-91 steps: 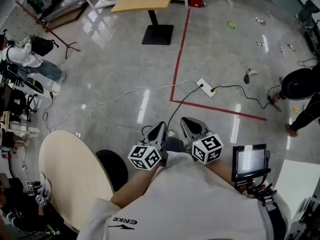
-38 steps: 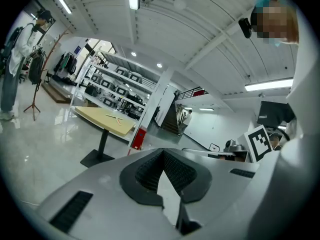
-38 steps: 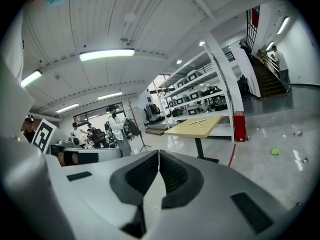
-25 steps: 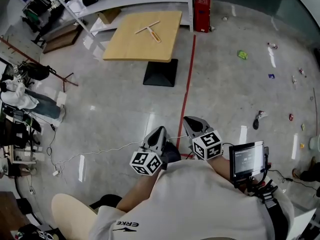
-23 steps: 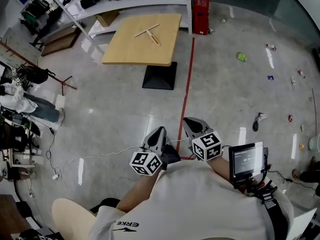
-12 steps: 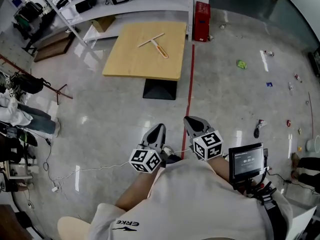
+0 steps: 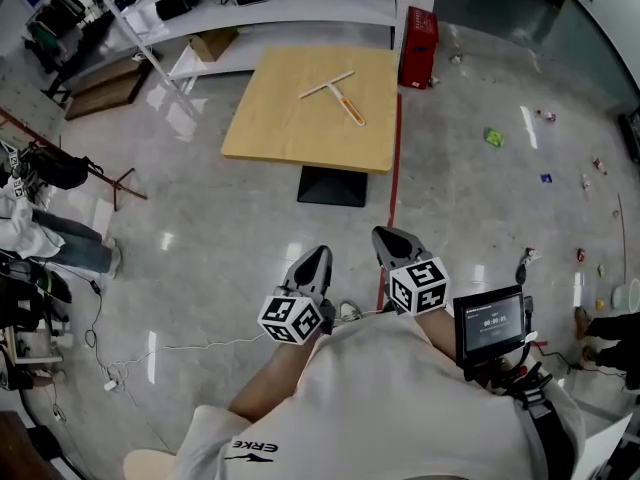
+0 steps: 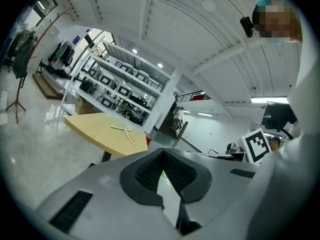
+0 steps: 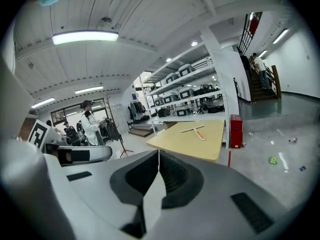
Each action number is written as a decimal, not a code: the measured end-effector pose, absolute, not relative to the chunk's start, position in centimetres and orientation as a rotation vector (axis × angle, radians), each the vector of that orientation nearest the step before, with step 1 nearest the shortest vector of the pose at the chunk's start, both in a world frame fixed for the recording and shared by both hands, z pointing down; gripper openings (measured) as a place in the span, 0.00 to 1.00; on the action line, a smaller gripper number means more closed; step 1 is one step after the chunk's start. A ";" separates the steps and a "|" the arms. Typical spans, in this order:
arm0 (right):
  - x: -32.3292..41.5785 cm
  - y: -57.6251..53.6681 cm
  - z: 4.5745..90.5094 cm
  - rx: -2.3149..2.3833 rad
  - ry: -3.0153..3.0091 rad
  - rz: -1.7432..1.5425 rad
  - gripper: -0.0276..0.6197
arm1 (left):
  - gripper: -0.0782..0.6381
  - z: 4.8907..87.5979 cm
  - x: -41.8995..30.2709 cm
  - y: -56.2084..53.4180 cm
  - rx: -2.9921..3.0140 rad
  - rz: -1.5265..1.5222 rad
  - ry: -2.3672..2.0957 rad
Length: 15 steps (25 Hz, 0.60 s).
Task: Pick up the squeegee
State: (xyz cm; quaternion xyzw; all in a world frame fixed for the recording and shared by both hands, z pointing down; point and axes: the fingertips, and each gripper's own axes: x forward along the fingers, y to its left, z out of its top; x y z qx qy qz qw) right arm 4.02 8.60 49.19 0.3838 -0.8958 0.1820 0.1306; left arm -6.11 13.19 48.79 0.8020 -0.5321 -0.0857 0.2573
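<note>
The squeegee [image 7: 340, 93], with a pale blade bar and an orange handle, lies flat on a square wooden table [image 7: 290, 128] at the top middle of the head view. Both grippers are held low in front of the person's body, far short of the table. My left gripper [image 7: 313, 265] has its tips touching with nothing between them. My right gripper [image 7: 395, 243] is shut and empty too. The left gripper view shows the squeegee [image 8: 125, 132] far ahead on the table [image 8: 100, 134]. It also lies ahead in the right gripper view, where the squeegee [image 9: 196, 130] rests on the table [image 9: 190, 144].
White shelving [image 7: 260, 8] with equipment stands behind the table, a red box [image 7: 418, 34] at its right. A red tape line [image 7: 392, 188] runs along the floor past the table's black base [image 7: 332, 185]. A white cable [image 7: 200, 348] and scattered litter [image 7: 494, 137] lie on the floor. People [image 9: 92, 124] stand at the left.
The table and squeegee have come closer and lower in the head view as the person walks toward them. Both grippers stay shut and side by side.
</note>
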 end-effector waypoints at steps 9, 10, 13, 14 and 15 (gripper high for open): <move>1.5 5.8 48.7 1.084 -2.591 0.468 0.05 | 0.11 49.0 -8.3 10.8 2.144 -0.239 -1.449; 1.2 5.2 48.8 1.080 -2.591 0.467 0.05 | 0.11 49.1 -8.6 10.2 2.142 -0.236 -1.451; 0.1 3.3 49.1 1.064 -2.597 0.472 0.05 | 0.11 49.3 -9.7 8.3 2.135 -0.224 -1.463; -0.1 2.5 49.1 1.057 -2.600 0.473 0.05 | 0.11 49.3 -9.9 7.6 2.133 -0.221 -1.469; -0.3 1.7 49.0 1.051 -2.604 0.470 0.05 | 0.11 49.2 -10.0 6.8 2.131 -0.221 -1.472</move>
